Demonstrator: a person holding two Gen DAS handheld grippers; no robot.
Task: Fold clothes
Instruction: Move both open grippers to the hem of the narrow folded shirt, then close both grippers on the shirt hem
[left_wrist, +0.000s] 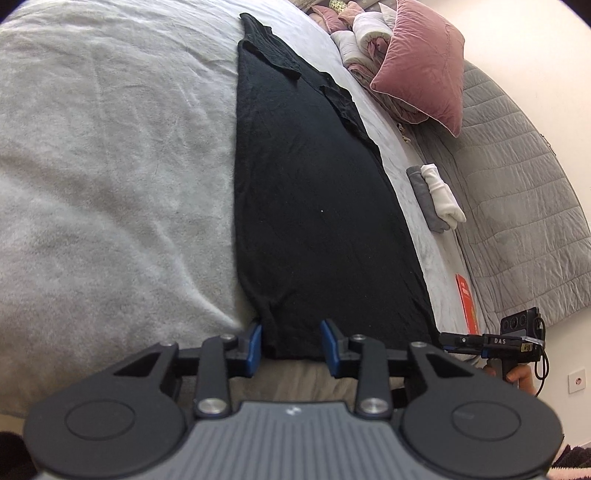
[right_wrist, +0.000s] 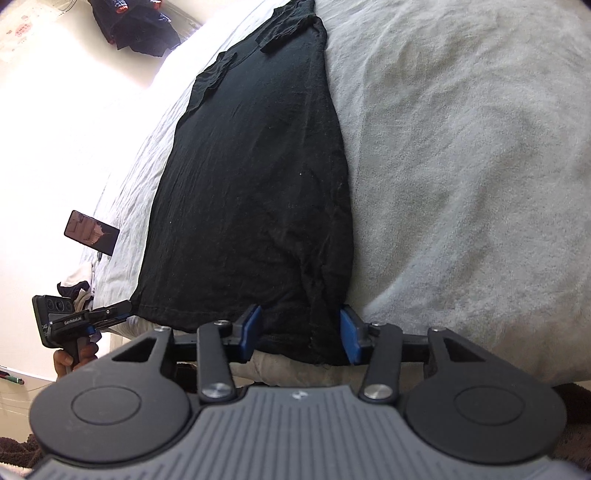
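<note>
Left wrist view: black shirt (left_wrist: 317, 206), soft and limp, lies lengthwise on bed (left_wrist: 110, 166); left gripper (left_wrist: 291, 347) and right gripper (right_wrist: 301, 332), both part-open, straddle its near-edge hem corners, the best holds.

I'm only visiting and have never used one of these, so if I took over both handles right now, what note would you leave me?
Left gripper: open, jaws either side of the near hem of the black T-shirt, at one bottom corner; pads not visibly pressing.
Right gripper: open, straddling the hem at the other bottom corner.
Shirt: lying lengthwise on the grey blanket, long sides and sleeves already folded inward into a narrow strip.
Nearby: a rolled grey and white pair by the bed's edge, a phone at the other.
Left: probably close both grippers on the hem, carry it toward the collar, then smooth the fold.
</note>
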